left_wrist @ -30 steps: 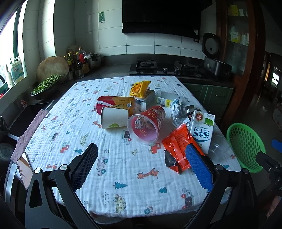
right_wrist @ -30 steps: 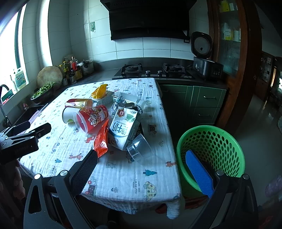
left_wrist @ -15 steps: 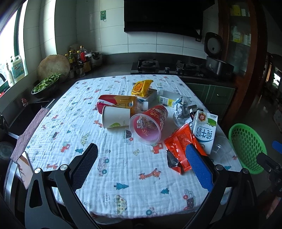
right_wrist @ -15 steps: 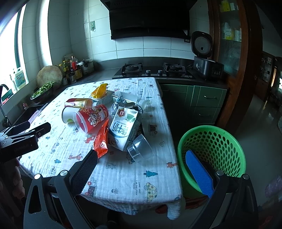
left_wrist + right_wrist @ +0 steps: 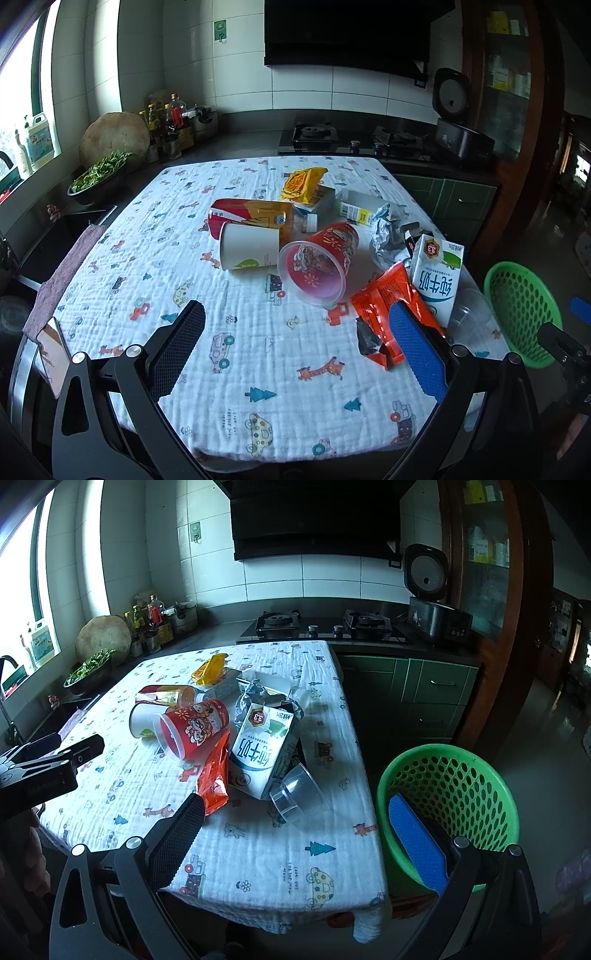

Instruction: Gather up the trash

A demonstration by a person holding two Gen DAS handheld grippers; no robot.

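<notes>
Crinkled white cloth printed with small cars and trees covers the table (image 5: 258, 362), and the trash lies heaped on its right half. A red plastic cup (image 5: 319, 264) lies on its side, mouth toward the camera, touching a white paper cup (image 5: 249, 246) also tipped over. Just right of them sit a glossy orange wrapper (image 5: 384, 306), a boxy milk carton (image 5: 258, 753) and a clear cup (image 5: 295, 794) near the table edge; crumpled foil (image 5: 386, 232) and a yellow packet (image 5: 303, 181) lie farther back. A green perforated basket (image 5: 454, 786) stands on the floor beside the table.

Both claws are spread wide and hold nothing. The left gripper (image 5: 295, 354) hovers level over the table's near edge. The right gripper (image 5: 295, 845) hangs over the table corner, its blue pad (image 5: 417, 843) in front of the basket.
</notes>
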